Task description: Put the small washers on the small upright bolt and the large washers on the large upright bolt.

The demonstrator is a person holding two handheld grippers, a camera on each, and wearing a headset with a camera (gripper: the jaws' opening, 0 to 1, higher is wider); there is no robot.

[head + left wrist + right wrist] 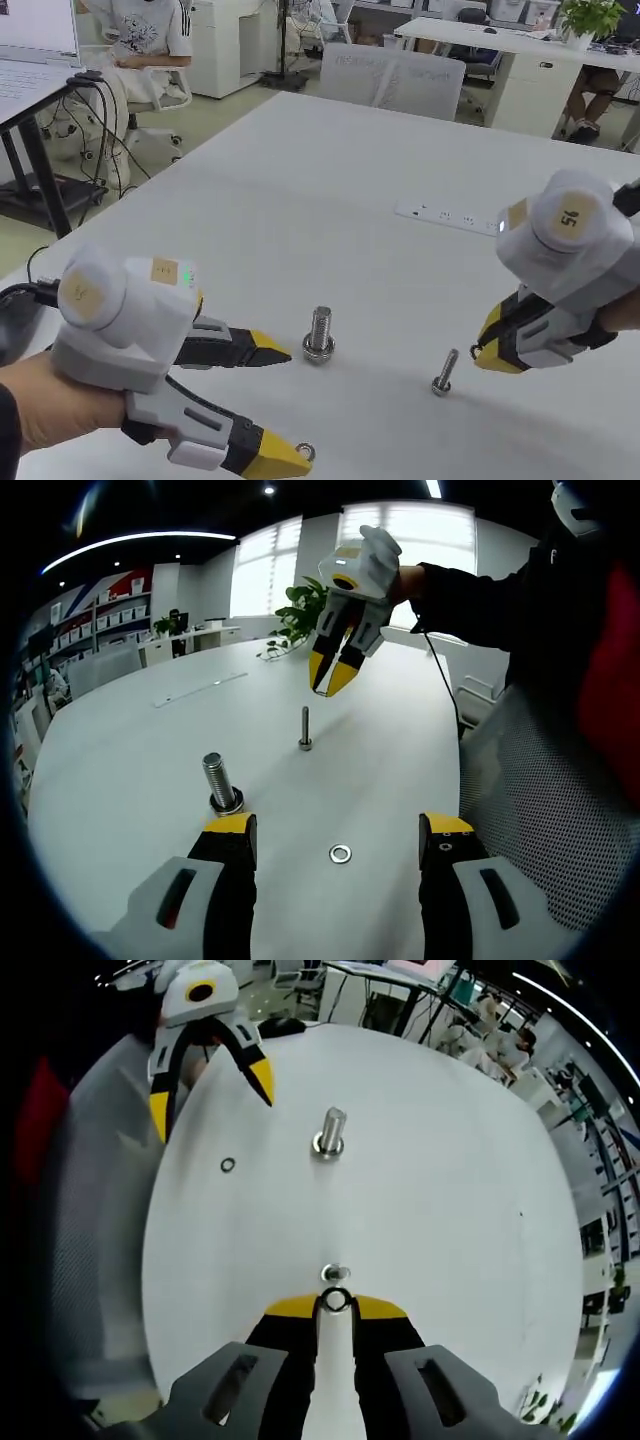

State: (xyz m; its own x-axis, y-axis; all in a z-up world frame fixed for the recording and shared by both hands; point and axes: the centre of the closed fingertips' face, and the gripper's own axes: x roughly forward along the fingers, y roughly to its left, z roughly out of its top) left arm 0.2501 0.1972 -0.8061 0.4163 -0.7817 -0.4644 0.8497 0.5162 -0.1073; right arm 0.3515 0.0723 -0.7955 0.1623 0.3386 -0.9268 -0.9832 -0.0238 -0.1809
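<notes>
1. The right hand-held gripper (337, 1307) is pressed together, pinching a small washer (337, 1299) right at its yellow tips.
2. The small bolt (337, 1273) stands on the counter (430, 1190) just past those tips, at 12 o'clock in the right gripper view. I cannot tell whether washer and bolt touch.
3. The large bolt (319, 335) stands upright near mid-counter, and the small bolt sits at its 4 o'clock in the head view, apart from it.
4. The left hand-held gripper (295, 405) is spread wide and grips nothing, low at the large bolt's 7 o'clock.
5. A loose washer (340, 854) lies flat on the counter between those open jaws, clear of both in the left gripper view.
6. There, the large bolt is just ahead of the left jaw tip, at 11 o'clock.
</notes>
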